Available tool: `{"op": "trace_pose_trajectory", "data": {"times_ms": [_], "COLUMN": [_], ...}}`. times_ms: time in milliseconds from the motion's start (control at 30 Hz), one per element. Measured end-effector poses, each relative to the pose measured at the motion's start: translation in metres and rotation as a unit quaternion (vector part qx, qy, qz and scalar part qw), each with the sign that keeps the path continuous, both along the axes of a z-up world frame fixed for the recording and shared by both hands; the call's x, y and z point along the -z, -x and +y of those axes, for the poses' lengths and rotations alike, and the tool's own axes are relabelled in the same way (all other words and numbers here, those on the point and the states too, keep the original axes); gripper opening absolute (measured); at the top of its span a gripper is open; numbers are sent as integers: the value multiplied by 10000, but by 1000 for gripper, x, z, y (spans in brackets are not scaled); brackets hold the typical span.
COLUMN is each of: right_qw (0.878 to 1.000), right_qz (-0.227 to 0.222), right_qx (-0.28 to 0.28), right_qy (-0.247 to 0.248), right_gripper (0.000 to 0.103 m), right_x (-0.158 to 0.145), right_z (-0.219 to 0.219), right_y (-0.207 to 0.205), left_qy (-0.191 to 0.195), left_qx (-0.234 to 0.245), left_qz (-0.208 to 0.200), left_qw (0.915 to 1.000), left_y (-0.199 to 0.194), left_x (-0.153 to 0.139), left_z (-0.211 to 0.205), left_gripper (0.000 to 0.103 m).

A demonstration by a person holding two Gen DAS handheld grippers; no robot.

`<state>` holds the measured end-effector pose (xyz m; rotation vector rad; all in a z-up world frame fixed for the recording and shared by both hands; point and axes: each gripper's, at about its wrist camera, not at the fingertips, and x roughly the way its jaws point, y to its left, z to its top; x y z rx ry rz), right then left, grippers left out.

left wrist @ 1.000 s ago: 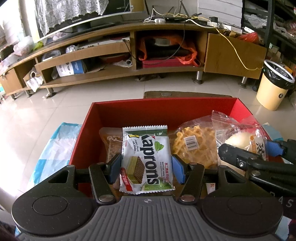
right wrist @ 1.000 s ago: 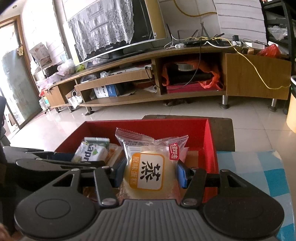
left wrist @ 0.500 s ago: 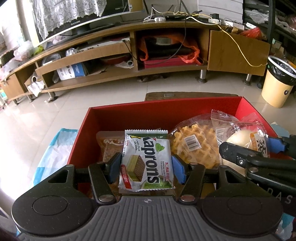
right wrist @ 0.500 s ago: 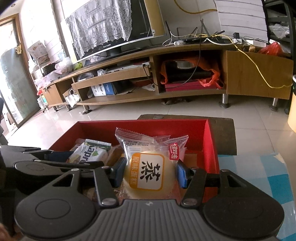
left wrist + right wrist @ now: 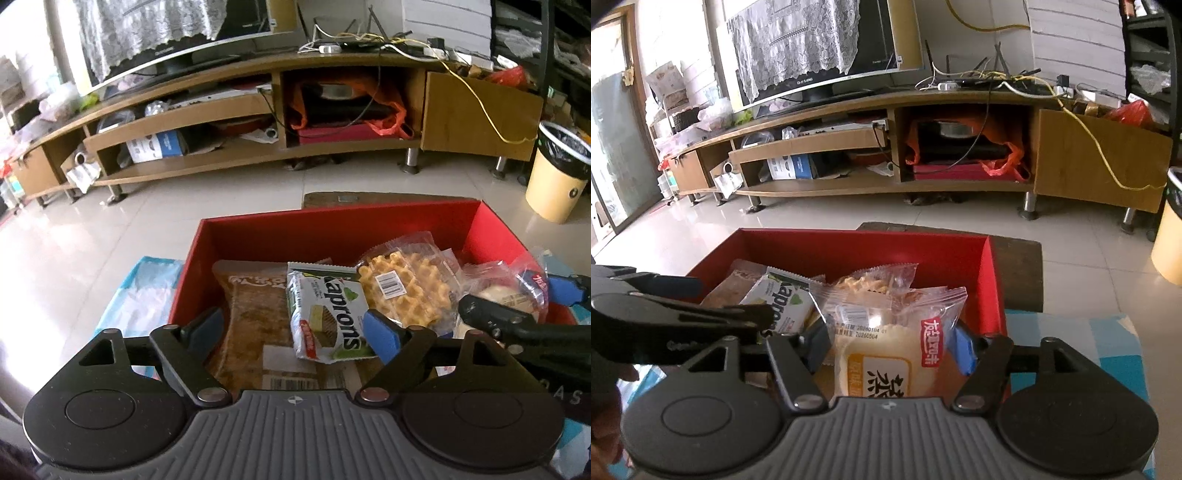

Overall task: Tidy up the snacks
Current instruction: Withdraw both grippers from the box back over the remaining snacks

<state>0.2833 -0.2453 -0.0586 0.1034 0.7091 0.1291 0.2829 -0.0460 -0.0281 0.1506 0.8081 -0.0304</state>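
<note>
My red box (image 5: 332, 236) sits at the bench's far edge, its right end bare. Left gripper (image 5: 295, 332) is opening, the Kaprons wafer pack (image 5: 328, 317) dropped inside. Right gripper (image 5: 886, 343) is opening around the steamed cake (image 5: 882, 350); only its view shows the pads clear.
</note>
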Motion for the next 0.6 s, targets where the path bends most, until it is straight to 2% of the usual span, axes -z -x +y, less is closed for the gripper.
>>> {"op": "trace_pose_trajectory", "data": {"times_ms": [200,333,600], "right_qw": [9998,9994,9998], "right_qz": [-111,68,78], "right_qx": [177,-88,1], "right_qy": [-14,337,162], "right_gripper": [62,67,70], "right_x": [-14,-13,-16], "right_z": [-7,4,4], "right_y": [10,-1,-12], "left_qy": [26,71,195], "left_qx": [-57,-79,-66], "left_qz": [-80,-93,23], "left_qw": [9999,9999,9998], "left_y": [16,24,38], "left_x": [-15,-21,-18], "left_z": [12,17,31], "left_gripper": [87,88,88]}}
